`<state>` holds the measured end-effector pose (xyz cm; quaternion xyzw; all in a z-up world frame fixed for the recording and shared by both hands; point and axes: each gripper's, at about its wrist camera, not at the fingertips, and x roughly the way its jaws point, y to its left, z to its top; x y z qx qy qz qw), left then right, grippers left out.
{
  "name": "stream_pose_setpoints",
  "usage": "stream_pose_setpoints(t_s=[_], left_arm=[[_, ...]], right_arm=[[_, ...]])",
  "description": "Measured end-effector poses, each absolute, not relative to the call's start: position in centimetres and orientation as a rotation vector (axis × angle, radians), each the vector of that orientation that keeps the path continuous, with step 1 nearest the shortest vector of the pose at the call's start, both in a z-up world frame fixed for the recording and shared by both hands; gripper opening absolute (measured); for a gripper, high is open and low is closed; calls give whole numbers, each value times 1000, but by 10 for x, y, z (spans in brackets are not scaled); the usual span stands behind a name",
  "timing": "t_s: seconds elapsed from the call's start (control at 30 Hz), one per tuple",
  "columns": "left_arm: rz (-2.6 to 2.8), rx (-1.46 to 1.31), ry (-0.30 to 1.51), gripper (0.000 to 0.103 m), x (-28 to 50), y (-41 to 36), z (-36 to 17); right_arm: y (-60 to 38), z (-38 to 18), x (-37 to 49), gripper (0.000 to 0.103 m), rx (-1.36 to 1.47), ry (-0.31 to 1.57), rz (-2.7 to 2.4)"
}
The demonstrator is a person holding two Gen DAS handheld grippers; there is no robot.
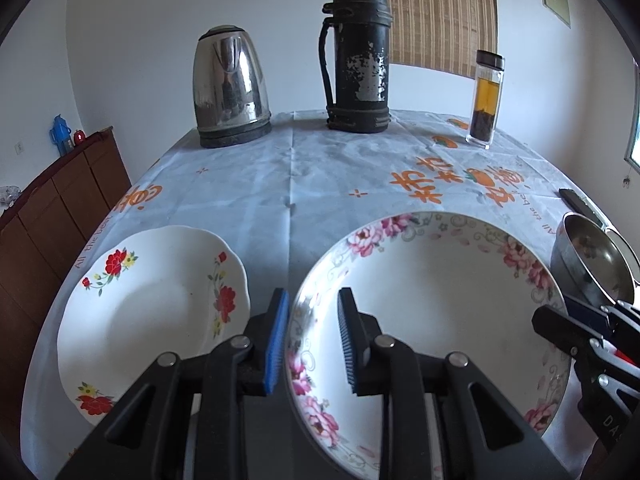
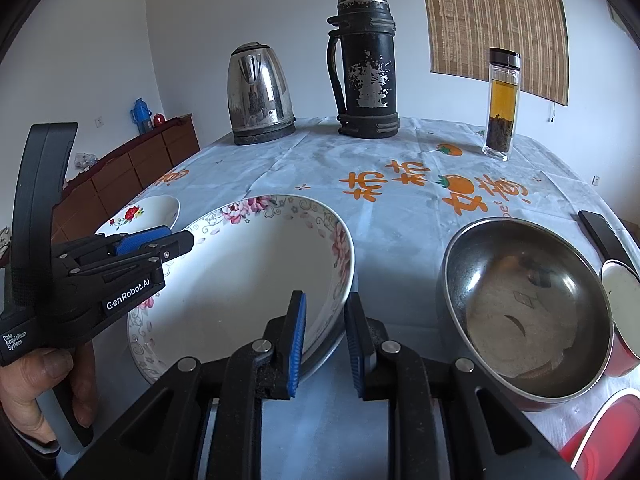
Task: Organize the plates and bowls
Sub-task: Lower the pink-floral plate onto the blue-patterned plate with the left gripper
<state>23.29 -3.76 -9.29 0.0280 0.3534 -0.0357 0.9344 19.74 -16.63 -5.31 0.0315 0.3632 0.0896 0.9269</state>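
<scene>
A large pink-flowered plate [image 1: 440,292] lies on the table, also in the right wrist view [image 2: 240,280]. A smaller red-flowered plate [image 1: 152,308] lies to its left; it also shows in the right wrist view [image 2: 148,212]. A steel bowl [image 2: 524,308] stands to the right; it also shows in the left wrist view [image 1: 592,264]. My left gripper [image 1: 312,340] is open with its jaws either side of the pink plate's left rim. My right gripper [image 2: 326,344] is open with its jaws either side of that plate's right rim. Neither jaw visibly presses the rim.
A steel kettle [image 1: 230,88], a black thermos [image 1: 360,56] and a glass tea bottle [image 1: 486,100] stand at the table's far side. A dark flat object [image 2: 604,236], a white-lined cup [image 2: 624,304] and a red container [image 2: 600,436] are at the right edge. A wooden cabinet [image 1: 52,216] stands left.
</scene>
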Motion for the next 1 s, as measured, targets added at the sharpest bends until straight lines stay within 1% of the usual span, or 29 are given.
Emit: stream_pose_setpoints(t_s=[0.7,1.0], left_arm=[[-73,51,733,23,234,-36,-95],[-83,21,768,23,236,-32,-101]], right_arm=[[-165,-53,197,21,43,743,170],[-164,-52,197,21,40,743,169]])
